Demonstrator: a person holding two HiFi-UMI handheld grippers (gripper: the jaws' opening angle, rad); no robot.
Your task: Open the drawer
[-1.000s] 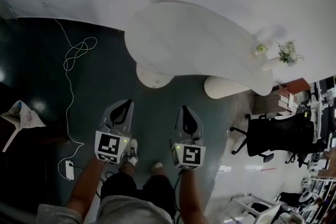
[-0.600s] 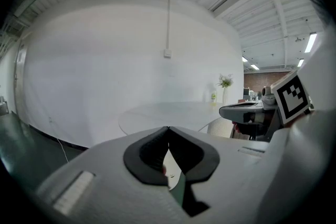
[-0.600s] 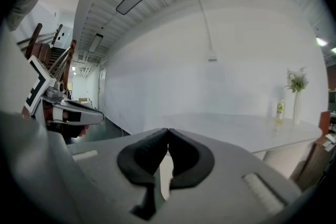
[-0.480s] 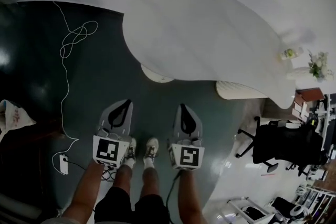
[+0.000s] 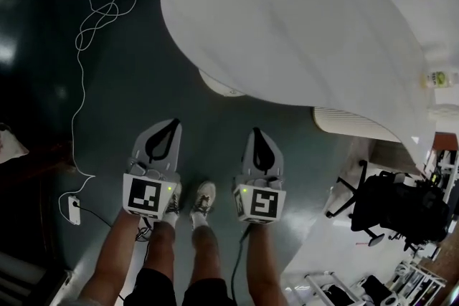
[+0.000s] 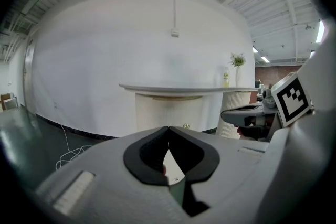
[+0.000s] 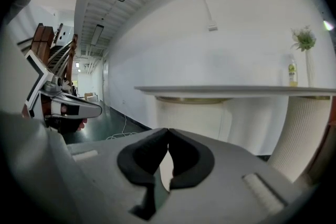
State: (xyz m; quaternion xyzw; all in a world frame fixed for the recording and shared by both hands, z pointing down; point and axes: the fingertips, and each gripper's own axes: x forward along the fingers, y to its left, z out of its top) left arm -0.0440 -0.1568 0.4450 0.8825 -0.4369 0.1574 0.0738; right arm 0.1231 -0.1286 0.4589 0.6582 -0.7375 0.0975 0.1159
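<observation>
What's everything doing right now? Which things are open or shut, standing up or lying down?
left gripper, shut, holding nothing.
right gripper, shut, holding nothing.
cabinet under the table, looks closed; nothing touches its knob.
bottle, upright on the table.
plant, upright beside the bottle.
cable, lying in loose loops on the floor.
office chair, standing, nobody in it.

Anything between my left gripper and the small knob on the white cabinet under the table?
Nothing visible: only bare floor lies between the left gripper and the knob on the cabinet. The white cable lies off to the left.
</observation>
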